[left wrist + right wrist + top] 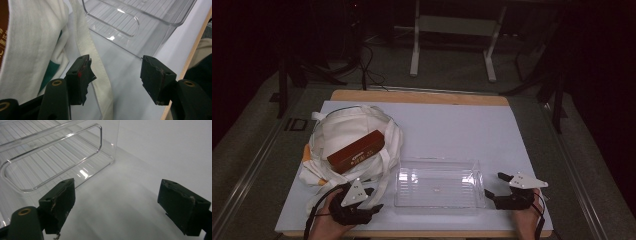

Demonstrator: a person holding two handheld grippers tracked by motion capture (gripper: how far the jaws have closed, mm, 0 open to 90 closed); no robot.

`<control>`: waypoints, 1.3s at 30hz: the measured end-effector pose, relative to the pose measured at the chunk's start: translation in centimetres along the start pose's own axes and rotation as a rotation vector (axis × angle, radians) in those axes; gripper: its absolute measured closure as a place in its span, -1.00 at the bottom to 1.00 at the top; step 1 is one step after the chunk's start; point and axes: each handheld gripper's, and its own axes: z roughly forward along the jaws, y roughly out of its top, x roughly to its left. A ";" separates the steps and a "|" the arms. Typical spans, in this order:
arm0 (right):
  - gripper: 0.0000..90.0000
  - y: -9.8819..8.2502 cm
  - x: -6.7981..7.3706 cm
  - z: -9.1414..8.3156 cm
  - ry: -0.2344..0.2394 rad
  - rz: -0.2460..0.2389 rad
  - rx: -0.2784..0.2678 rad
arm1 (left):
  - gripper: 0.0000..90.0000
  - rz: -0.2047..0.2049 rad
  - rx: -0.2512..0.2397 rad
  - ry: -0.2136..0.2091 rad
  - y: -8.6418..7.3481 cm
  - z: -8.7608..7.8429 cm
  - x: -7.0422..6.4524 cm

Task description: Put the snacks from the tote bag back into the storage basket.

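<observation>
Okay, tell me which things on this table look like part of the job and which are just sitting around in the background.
Likely part of the job:
brown box lying on the white cloth bag
clear plastic bin, empty
left gripper and right gripper, both open

Just around:
white frame legs on the floor
cables beyond the table

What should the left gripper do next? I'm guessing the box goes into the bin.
Probably reach the open left gripper forward toward the brown box, which lies on the white tote bag. The clear bin beside it is empty, and both grippers hold nothing.
</observation>
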 end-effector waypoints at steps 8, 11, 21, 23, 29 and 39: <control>-0.68 -0.1 0.0 -0.3 -0.009 0.018 -0.030 | -0.06 0.020 0.012 -0.004 0.5 -0.7 0.7; -0.68 -0.1 0.0 -0.3 -0.014 0.011 -0.032 | -0.06 0.028 0.020 -0.003 0.6 -0.9 0.9; -0.68 -0.1 0.1 -0.3 -0.017 0.005 -0.026 | -0.07 0.066 0.047 0.006 1.4 -1.7 1.6; -0.68 -0.1 0.1 -0.2 -0.017 0.005 -0.022 | -0.07 0.076 0.051 0.004 1.6 -1.9 1.7; -0.68 -0.1 0.1 -0.2 -0.019 0.005 -0.025 | -0.07 0.098 0.033 -0.011 2.2 -2.9 2.3; -0.68 -0.1 0.1 -0.3 -0.018 0.003 -0.025 | -0.07 0.109 0.041 -0.020 2.6 -3.8 3.7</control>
